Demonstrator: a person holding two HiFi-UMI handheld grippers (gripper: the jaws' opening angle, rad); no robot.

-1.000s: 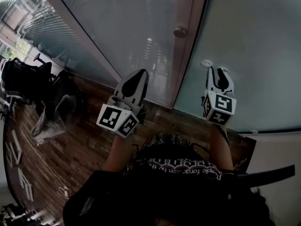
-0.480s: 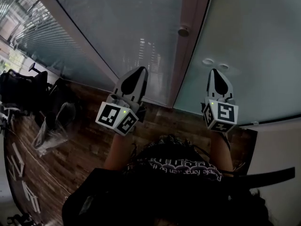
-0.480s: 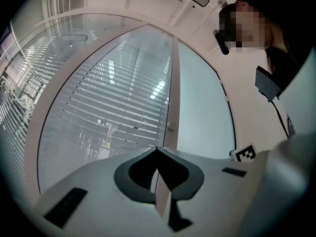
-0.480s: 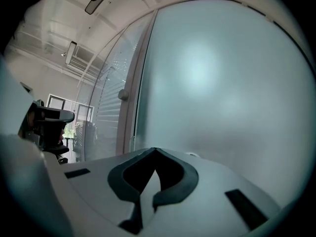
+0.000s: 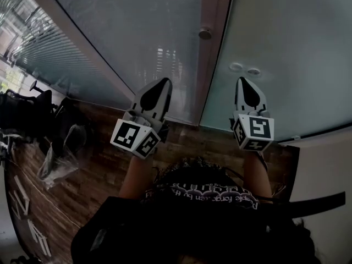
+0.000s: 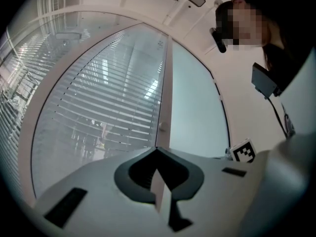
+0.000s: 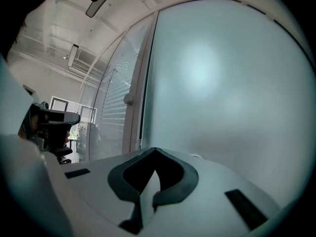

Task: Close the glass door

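Note:
The frosted glass door (image 5: 286, 48) stands straight ahead on the right and fills most of the right gripper view (image 7: 222, 83). A brown post (image 5: 212, 54) with a round knob (image 5: 204, 33) runs along its left edge. Left of the post is a glass panel (image 5: 137, 32) with blinds behind it. Two small white round fittings (image 5: 245, 69) sit on the frosted glass. My right gripper (image 5: 242, 80) (image 7: 156, 149) is shut and empty, its tip just below those fittings. My left gripper (image 5: 163, 82) (image 6: 157, 149) is also shut and empty, pointing at the post.
A wooden floor (image 5: 99, 169) runs along the foot of the glass. Dark office chairs and bags (image 5: 22, 111) and a clear plastic bag (image 5: 60, 158) lie at the left. A white wall (image 5: 324, 175) meets the door at the right.
My right gripper's jaws have gone from open at the white fitting to shut, and the gripper has drawn slightly back from the glass. My left gripper has hardly moved.

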